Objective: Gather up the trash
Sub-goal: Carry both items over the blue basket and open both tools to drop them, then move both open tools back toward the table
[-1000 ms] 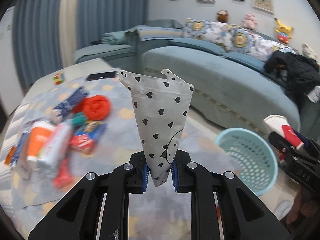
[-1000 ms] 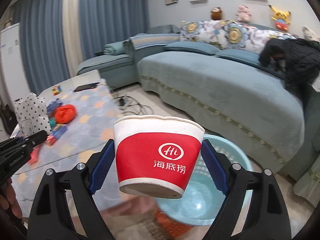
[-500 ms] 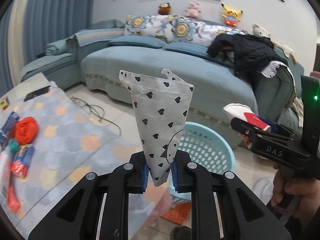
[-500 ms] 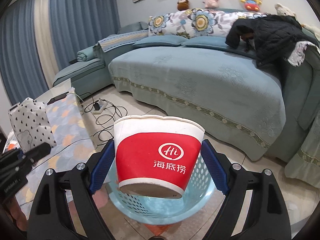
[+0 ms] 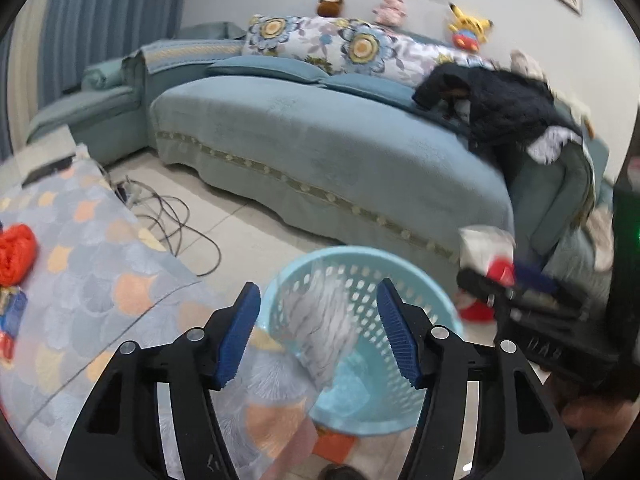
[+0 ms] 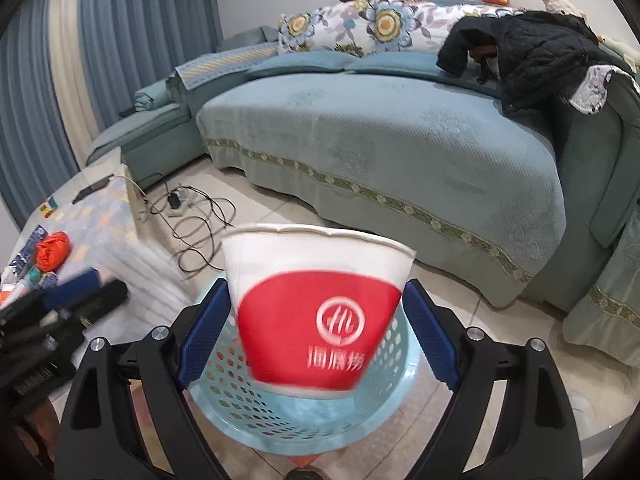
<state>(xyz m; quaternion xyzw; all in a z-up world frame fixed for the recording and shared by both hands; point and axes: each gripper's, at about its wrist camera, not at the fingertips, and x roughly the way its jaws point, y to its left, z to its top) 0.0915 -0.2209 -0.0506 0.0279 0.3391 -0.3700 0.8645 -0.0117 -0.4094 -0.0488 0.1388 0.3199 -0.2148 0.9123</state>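
My left gripper [image 5: 318, 292] hangs over the light blue perforated basket [image 5: 420, 292], its jaws opening. The white paper bag with black hearts [image 5: 324, 328] is a blur between the blue pads, free of them and dropping into the basket. My right gripper [image 6: 316, 286] is shut on a red and white paper cup [image 6: 320, 320], which looks tilted and blurred, above the same basket [image 6: 320, 432]. The left wrist view shows that gripper and the cup [image 5: 486, 244] at the basket's right. The left gripper [image 6: 104, 288] appears blurred at the left of the right wrist view.
A table with a patterned cloth [image 5: 100, 280] lies left of the basket, with a red crumpled item [image 5: 16, 252] and other wrappers on it. Black cables [image 5: 176, 216] trail on the tiled floor. A blue sofa [image 5: 320, 152] with a black jacket [image 5: 508, 104] runs behind.
Both grippers swung from the table to above the basket. The left jaws opened and the heart-print bag slipped out and down. The cup now sits tilted in the right gripper.
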